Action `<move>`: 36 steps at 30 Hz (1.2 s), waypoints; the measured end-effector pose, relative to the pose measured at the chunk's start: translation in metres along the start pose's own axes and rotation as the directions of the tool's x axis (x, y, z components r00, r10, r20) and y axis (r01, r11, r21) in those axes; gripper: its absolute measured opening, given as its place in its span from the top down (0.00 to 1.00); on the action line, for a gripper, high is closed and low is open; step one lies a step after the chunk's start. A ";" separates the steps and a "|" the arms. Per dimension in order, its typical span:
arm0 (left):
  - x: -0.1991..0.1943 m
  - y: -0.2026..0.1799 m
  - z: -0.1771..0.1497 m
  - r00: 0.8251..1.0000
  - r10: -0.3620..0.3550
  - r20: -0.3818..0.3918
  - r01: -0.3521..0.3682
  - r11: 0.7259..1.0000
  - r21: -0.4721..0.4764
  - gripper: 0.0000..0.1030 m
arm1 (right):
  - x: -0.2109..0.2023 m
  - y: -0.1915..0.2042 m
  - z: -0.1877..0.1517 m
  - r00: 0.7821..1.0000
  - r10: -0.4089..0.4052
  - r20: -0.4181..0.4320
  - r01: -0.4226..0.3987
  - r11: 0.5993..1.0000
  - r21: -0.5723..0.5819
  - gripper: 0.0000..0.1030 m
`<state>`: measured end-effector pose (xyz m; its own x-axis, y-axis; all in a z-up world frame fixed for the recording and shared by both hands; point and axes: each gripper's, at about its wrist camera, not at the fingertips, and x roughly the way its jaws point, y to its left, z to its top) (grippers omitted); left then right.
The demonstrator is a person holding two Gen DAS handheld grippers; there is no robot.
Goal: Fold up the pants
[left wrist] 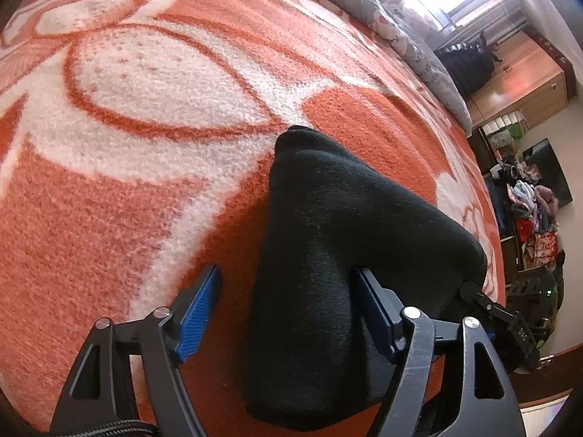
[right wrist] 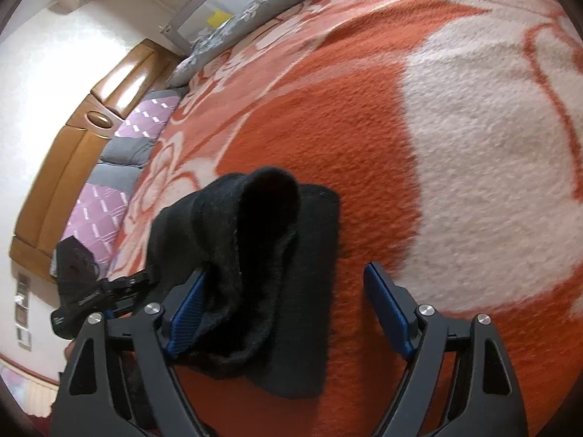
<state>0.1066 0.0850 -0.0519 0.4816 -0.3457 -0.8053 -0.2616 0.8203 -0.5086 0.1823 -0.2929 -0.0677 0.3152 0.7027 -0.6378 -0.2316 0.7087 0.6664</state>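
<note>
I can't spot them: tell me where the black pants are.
The black pants lie bunched on the orange-and-white blanket, between the open left gripper and right gripper, low in both wrist views.

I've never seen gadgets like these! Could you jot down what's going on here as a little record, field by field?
Setting: a bed covered by an orange and white flowered blanket
Garment: black pants, bunched in a folded heap on the blanket
Left gripper: jaws open, cloth between them, left pad clear of it
Right gripper: jaws open, cloth draped against its left finger
Background: grey patterned pillow, wooden headboard
</note>
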 end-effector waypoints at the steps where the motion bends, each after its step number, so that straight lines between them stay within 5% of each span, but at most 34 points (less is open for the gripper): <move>1: 0.001 0.000 0.000 1.000 -0.008 -0.003 0.008 1.000 0.000 0.34 | 0.002 -0.002 -0.001 1.000 0.009 -0.004 -0.009 1.000 0.008 0.23; 6: 0.004 -0.001 -0.002 0.998 -0.065 -0.009 0.065 0.998 -0.019 0.48 | 0.005 -0.008 -0.005 0.999 0.054 -0.004 -0.053 0.998 0.045 0.25; 16: -0.011 -0.016 -0.005 0.997 -0.069 0.030 0.068 0.997 0.029 0.65 | -0.002 0.012 -0.009 0.998 0.064 -0.001 -0.064 0.998 0.007 0.48; 28: -0.069 -0.017 -0.003 0.988 -0.063 0.144 0.059 0.998 0.033 0.67 | -0.009 0.058 0.013 0.993 0.119 0.006 -0.118 0.988 -0.097 0.51; 36: -0.095 -0.016 0.018 0.974 0.019 0.225 -0.032 0.998 0.057 0.68 | 0.014 0.093 0.041 0.993 0.113 0.013 -0.108 0.974 -0.197 0.51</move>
<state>0.0804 0.1126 0.0384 0.6528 -0.2187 -0.7252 -0.2289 0.8557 -0.4642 0.2025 -0.2197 0.0013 0.2988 0.7775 -0.5533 -0.4408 0.6267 0.6426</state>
